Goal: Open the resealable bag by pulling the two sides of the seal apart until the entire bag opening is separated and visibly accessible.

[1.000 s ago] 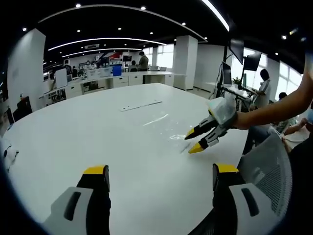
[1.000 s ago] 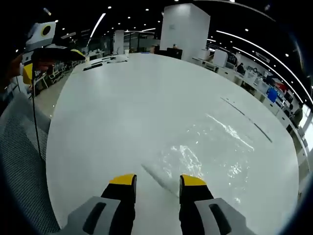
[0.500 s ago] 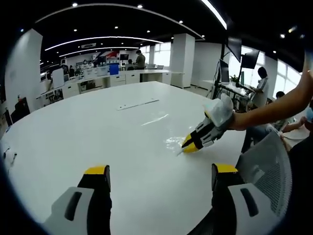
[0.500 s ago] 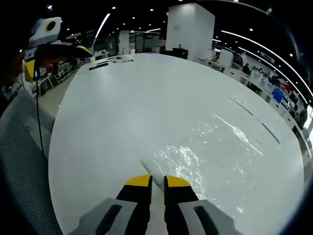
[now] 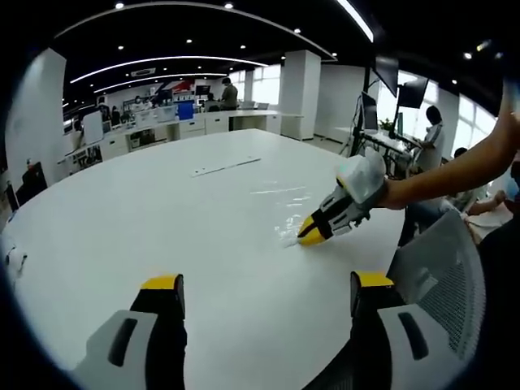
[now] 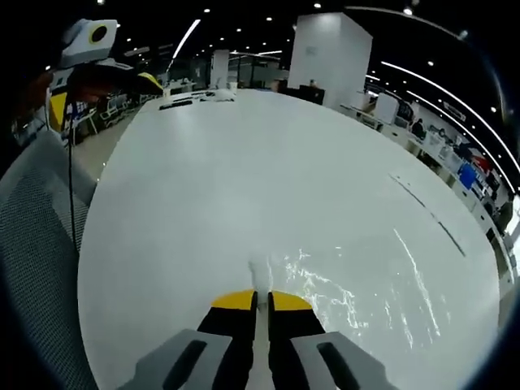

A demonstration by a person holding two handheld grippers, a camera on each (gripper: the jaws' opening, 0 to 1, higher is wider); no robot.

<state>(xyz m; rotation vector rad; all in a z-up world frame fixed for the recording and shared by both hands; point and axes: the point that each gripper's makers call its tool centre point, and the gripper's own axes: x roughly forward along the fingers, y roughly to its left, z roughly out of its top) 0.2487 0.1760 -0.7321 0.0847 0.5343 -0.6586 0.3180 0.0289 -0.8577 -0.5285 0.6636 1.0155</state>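
A clear resealable bag lies flat on the white table, its film glinting. My right gripper is shut on the bag's near edge, a thin strip of plastic showing between the yellow tips. In the left gripper view the right gripper comes in from the right, held by a person's arm, tips down on the bag. My left gripper stands open over bare table, well short of the bag, with nothing between its fingers. The left gripper also shows at the upper left of the right gripper view.
A grey mesh chair back stands at the table's near right edge, seen again as the chair. A long thin strip lies farther along the table. People and desks are beyond the table's far side.
My right gripper closed from open onto the bag's near edge and has drawn it slightly, wrinkling the film. The left gripper stayed open and almost still.
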